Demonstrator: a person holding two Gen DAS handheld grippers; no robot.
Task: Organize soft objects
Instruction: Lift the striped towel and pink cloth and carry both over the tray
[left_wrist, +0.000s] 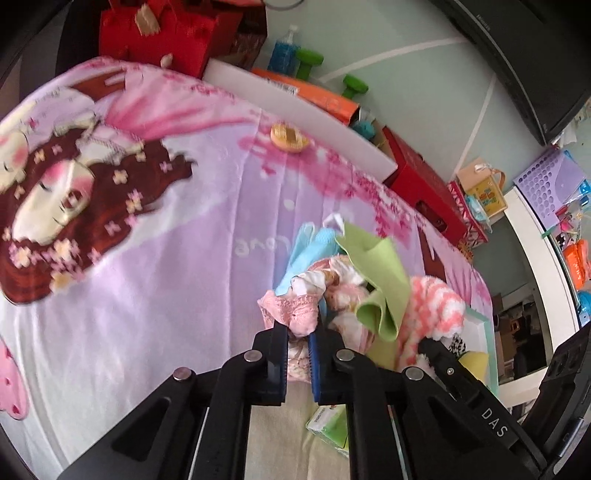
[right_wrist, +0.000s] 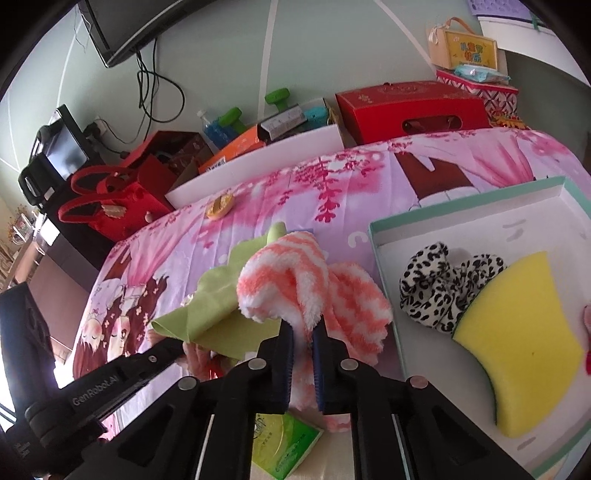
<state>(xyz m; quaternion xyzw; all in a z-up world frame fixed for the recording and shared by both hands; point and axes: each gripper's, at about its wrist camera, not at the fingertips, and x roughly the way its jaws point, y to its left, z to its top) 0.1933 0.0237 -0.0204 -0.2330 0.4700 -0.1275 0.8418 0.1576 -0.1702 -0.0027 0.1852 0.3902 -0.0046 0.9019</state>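
A heap of soft things lies on the pink cartoon bedspread (left_wrist: 155, 229). My left gripper (left_wrist: 300, 325) is shut on a pink lace cloth (left_wrist: 295, 312) at the heap's near edge. A green cloth (left_wrist: 380, 280), a light blue cloth (left_wrist: 314, 245) and a patterned pink cloth (left_wrist: 343, 273) lie just behind it. My right gripper (right_wrist: 303, 328) is shut on a fluffy orange-and-white striped sock (right_wrist: 284, 277), and a second sock like it (right_wrist: 354, 306) lies to its right. The green cloth (right_wrist: 221, 310) spreads to the sock's left. The left gripper's black finger (right_wrist: 155, 356) shows there too.
A shallow teal-rimmed box (right_wrist: 384, 266) at the right holds a leopard-print scrunchie (right_wrist: 439, 288) and a yellow sponge (right_wrist: 524, 339). A green tissue pack (right_wrist: 284, 446) lies below my fingers. A gold round object (left_wrist: 287, 137) sits farther back. Red boxes (right_wrist: 410, 110) and bags crowd the bed's far edge.
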